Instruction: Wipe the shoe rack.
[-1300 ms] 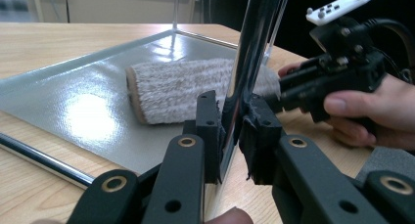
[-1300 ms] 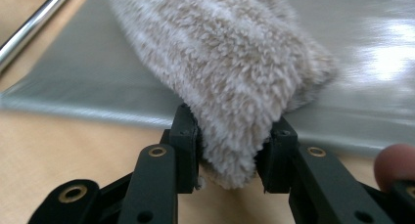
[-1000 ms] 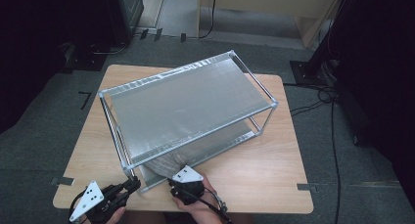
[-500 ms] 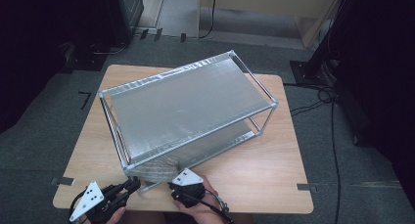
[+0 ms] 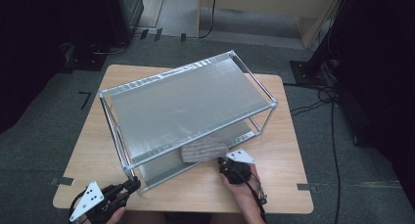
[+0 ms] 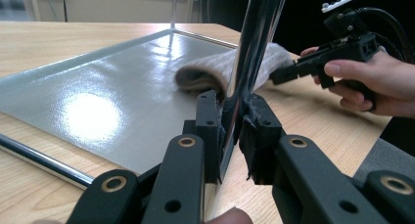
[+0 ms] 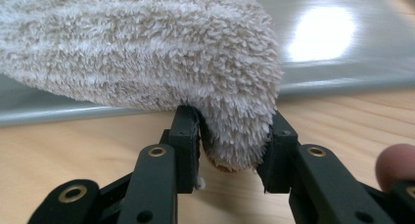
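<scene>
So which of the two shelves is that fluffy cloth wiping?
The lower shelf of the silver metal rack, just above the wooden table. The folded beige terry cloth lies on its front edge, under the upper shelf.

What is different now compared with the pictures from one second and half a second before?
The right gripper, shut on the folded towel, has slid rightward along the front of the lower shelf, carrying the towel with it. Nothing was let go. The left gripper stays clamped on the rack's front corner post, and the rack itself has not shifted on the table.
</scene>
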The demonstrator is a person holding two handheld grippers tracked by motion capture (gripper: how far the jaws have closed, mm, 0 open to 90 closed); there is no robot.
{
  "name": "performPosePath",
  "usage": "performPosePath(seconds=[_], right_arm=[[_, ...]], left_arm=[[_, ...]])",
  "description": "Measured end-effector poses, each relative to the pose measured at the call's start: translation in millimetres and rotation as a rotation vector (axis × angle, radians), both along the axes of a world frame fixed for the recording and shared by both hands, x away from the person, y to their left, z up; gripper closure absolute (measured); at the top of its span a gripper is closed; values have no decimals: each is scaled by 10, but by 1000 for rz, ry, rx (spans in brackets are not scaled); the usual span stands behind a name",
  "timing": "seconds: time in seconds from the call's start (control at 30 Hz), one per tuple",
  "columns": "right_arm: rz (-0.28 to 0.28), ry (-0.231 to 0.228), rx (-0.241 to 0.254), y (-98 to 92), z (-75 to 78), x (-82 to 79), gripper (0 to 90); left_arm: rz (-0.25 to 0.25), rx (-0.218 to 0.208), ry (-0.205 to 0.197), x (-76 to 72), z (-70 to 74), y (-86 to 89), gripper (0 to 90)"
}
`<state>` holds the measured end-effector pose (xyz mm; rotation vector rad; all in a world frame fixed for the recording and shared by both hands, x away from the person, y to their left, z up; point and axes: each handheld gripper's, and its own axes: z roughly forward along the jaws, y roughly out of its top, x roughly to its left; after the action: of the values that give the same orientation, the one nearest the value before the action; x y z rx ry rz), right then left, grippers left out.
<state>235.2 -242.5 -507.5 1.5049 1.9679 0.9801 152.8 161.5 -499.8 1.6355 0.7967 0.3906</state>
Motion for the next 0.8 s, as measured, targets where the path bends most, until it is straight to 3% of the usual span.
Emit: performPosePath(seconds=[0.13, 0.27, 0.37, 0.57, 0.8], right_arm=[[-98, 1, 22, -227, 13, 38, 661], [-70, 8, 31, -154, -6, -11, 664], [6, 3, 20, 56, -25, -75, 663], [217, -17, 9, 698, -44, -263, 664], [459, -43, 57, 1301, -18, -462, 665]], left_arm=[[1, 0, 1, -1, 0, -1, 792], [0, 0, 0, 1, 0, -1, 792], [1, 1, 1, -1, 1, -2, 792], [0, -1, 1, 0, -1, 0, 792], [0, -1, 1, 0, -1, 1, 792]])
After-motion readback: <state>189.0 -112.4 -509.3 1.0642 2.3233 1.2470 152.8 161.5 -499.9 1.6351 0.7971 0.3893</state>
